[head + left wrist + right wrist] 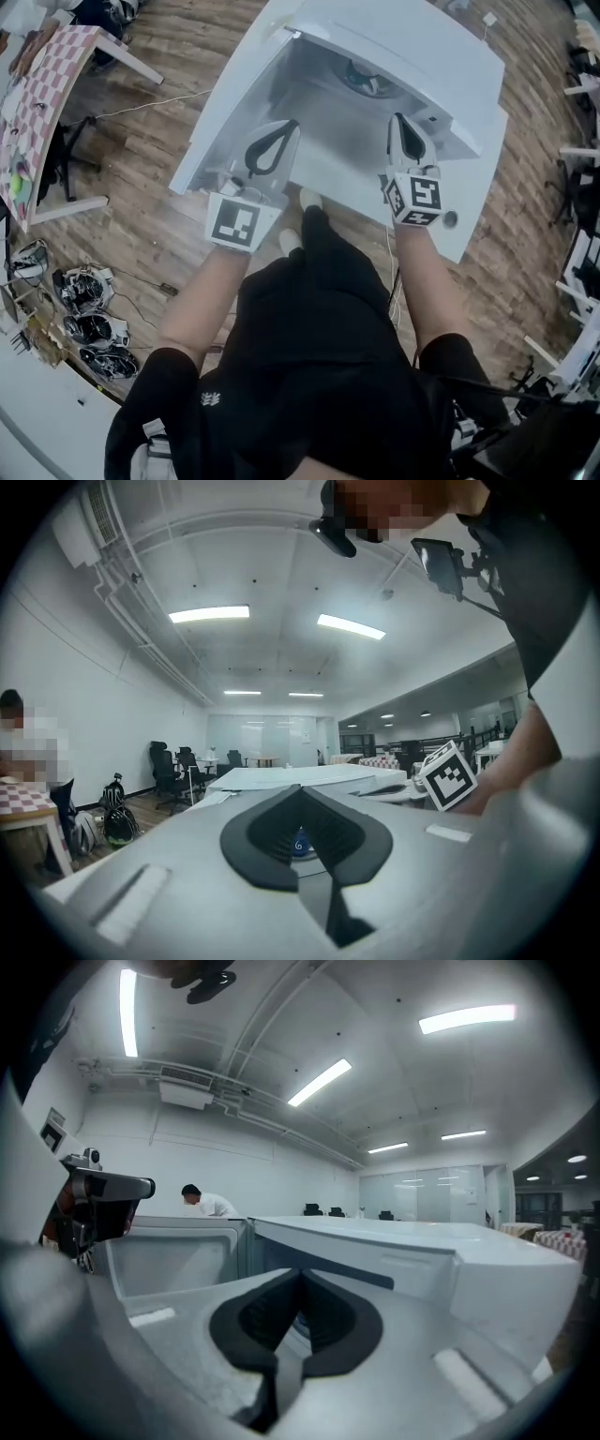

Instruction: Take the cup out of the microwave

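A white microwave (412, 47) stands on a white table (473, 220), its door (230, 103) swung open to the left. Inside, on the turntable, sits a dark blue cup (367, 80). In the left gripper view the cup (300, 841) shows as a blue patch through the loop of the jaws. My left gripper (292, 125) (300, 787) is shut and empty, in front of the open cavity near the door. My right gripper (397, 117) (300, 1274) is also shut and empty, at the cavity's right side, short of the cup.
A checkered table (47, 84) stands far left on the wooden floor. Cables and helmets (89, 323) lie at the lower left. Chairs (581, 94) line the right edge. A person (208, 1202) bends over behind the door in the right gripper view.
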